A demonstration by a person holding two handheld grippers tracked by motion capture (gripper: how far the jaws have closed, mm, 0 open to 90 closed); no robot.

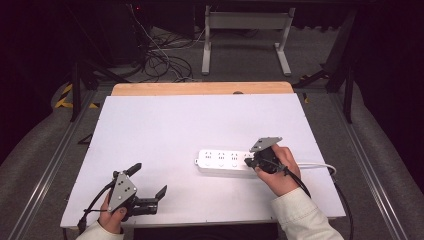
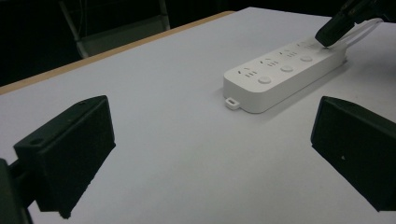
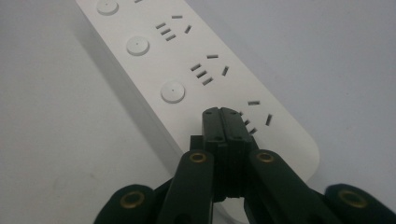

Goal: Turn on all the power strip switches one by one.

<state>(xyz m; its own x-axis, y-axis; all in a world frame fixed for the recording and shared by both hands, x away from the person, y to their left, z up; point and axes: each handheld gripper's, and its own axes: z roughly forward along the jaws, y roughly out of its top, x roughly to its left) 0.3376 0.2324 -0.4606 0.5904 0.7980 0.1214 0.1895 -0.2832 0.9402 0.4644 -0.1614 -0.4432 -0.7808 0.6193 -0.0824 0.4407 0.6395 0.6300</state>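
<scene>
The power strip (image 1: 223,160) lies near the worktop's right front corner, its long axis parallel to the front edge. The right claw (image 3: 226,122), jaws pressed together, tips at its cable-end switch. The left claw (image 1: 148,181), jaws apart, waits near the front left corner.

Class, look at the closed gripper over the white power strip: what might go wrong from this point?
1. The right gripper, jaws shut, sits over the last button on the power strip; it may slip off onto the socket slots beside it.
2. Nothing holds the strip: the left gripper stands open and apart, so a push might slide or tip it.
3. The cable runs close by the right hand and could snag.
</scene>
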